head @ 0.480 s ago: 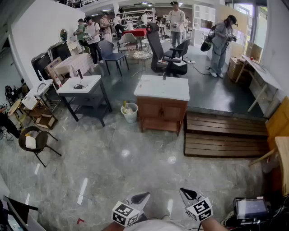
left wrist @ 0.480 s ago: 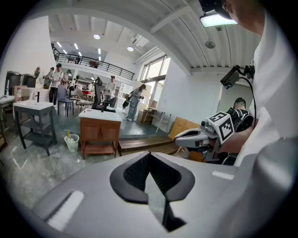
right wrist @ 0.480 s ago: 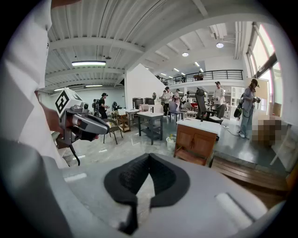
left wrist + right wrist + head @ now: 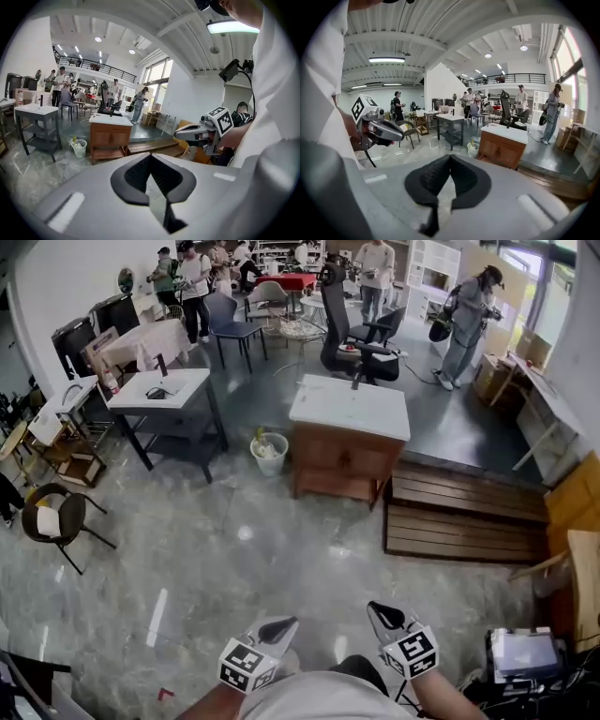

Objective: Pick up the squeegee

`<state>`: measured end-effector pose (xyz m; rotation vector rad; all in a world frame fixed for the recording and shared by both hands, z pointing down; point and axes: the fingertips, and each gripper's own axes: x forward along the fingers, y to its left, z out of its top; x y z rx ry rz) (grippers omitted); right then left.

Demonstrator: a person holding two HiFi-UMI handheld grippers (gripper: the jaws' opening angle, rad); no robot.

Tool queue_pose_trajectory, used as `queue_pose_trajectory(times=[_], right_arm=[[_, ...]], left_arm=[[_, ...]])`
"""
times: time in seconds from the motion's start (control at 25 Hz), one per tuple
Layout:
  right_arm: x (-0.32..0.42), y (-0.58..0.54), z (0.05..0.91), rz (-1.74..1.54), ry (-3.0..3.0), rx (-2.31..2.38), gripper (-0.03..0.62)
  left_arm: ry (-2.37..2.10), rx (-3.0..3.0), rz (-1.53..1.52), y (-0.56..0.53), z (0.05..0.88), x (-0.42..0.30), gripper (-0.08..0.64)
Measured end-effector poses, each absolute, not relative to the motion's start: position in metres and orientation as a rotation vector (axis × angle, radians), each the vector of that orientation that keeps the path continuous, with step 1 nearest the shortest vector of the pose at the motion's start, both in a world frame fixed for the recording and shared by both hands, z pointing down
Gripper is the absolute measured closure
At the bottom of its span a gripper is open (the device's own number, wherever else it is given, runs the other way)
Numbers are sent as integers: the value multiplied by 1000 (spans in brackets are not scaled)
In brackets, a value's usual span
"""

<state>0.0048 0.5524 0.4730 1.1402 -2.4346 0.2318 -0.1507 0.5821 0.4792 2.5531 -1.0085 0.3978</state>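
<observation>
I cannot pick out a squeegee with certainty. A slim dark upright thing stands on the white top of the wooden cabinet, too small to name. My left gripper and right gripper hang side by side close to my body at the bottom of the head view, over the marble floor and well short of the cabinet. Both are shut, with nothing between the pads. In the left gripper view the left gripper's tips meet, and in the right gripper view so do the right gripper's.
A white bucket stands left of the cabinet, and a wooden platform lies to its right. A grey table and a round chair are at the left. Several people stand at the back. A tablet lies at the lower right.
The head view has shifted a little forward and left, so the cabinet sits slightly nearer and higher. Both grippers stay shut and low in front of my body.
</observation>
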Motion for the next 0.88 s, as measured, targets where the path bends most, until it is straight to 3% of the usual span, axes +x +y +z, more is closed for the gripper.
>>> queue_pose_trajectory(times=[0.28,0.52,0.88], right_arm=[[-17,500,473,250,-2404,1183,559],[-13,415,479,273,-2416,1173,548],[22,240,453,179,-2527,1092,548]], left_arm=[[-1029,2514,375,524,491,-179,551],[-1086,2502,380,435,490,-177,505],[-1212,2502,456,266,457,-132,469]])
